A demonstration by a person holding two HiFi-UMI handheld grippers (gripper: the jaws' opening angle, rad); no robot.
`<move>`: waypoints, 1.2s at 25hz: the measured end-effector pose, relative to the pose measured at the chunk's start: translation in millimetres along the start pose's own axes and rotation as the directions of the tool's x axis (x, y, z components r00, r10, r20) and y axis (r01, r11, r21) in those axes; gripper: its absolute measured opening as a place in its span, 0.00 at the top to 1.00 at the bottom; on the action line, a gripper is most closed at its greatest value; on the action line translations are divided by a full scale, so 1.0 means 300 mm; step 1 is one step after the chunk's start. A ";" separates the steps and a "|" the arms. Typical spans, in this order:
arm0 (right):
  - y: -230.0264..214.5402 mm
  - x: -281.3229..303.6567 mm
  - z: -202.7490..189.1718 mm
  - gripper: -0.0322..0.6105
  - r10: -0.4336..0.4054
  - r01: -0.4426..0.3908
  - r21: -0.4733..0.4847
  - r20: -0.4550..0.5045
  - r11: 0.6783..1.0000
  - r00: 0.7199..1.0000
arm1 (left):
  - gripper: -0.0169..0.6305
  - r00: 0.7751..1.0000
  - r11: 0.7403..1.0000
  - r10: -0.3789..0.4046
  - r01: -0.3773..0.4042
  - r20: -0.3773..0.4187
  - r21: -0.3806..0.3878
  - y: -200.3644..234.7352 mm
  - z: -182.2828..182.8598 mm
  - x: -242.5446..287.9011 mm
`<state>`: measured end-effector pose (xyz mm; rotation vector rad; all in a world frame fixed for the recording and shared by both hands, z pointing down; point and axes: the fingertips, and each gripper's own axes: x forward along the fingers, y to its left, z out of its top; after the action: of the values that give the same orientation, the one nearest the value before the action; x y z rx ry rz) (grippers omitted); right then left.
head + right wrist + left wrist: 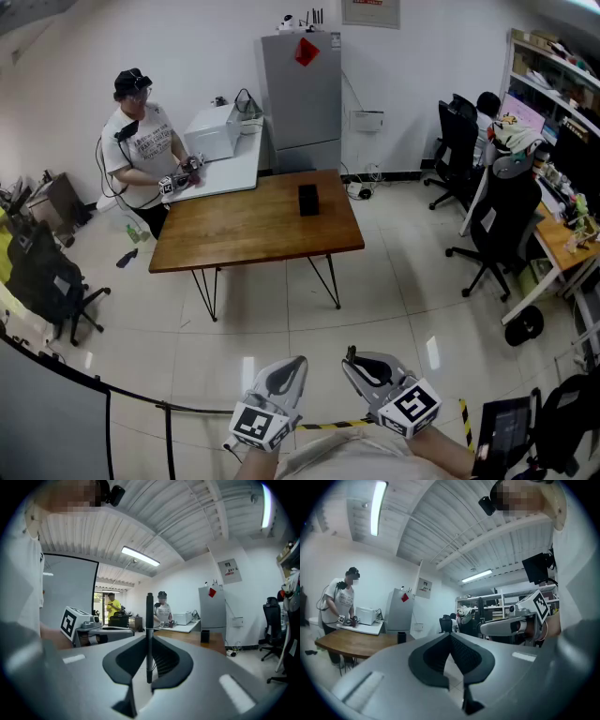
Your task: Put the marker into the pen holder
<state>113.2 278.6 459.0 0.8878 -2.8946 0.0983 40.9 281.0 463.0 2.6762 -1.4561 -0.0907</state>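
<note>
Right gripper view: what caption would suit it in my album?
The right claw clamps a black marker upright, facing a wooden table with a black pen holder.

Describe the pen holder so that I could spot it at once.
Find the brown wooden table in the middle of the room, before the grey fridge. The pen holder is the small black upright box near its far right edge, the only thing on that tabletop.

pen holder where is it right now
In the head view the small black box-shaped pen holder stands upright on the brown wooden table, right of the table's centre and in front of the tall grey cabinet by the wall.
</note>
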 end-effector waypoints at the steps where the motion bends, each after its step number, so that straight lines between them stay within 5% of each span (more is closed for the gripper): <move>1: 0.004 0.005 -0.001 0.89 -0.001 0.001 0.001 0.000 1.000 1.000 | 0.95 1.000 1.000 -0.002 0.002 0.005 0.000 0.007 -0.005 -0.007; 17: 0.050 0.075 -0.051 0.89 -0.084 0.084 0.038 -0.005 0.996 0.996 | 0.95 1.000 1.000 -0.014 0.014 0.006 -0.001 0.125 -0.029 -0.118; 30: -0.333 0.395 -0.042 0.89 -0.023 0.022 0.080 0.012 0.997 1.000 | 0.95 0.999 0.999 0.052 -0.052 -0.003 0.008 0.407 -0.017 0.234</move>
<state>72.9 131.6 489.3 0.9365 -2.9102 0.2083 -22.5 156.3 481.1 2.6414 -1.5278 -0.0770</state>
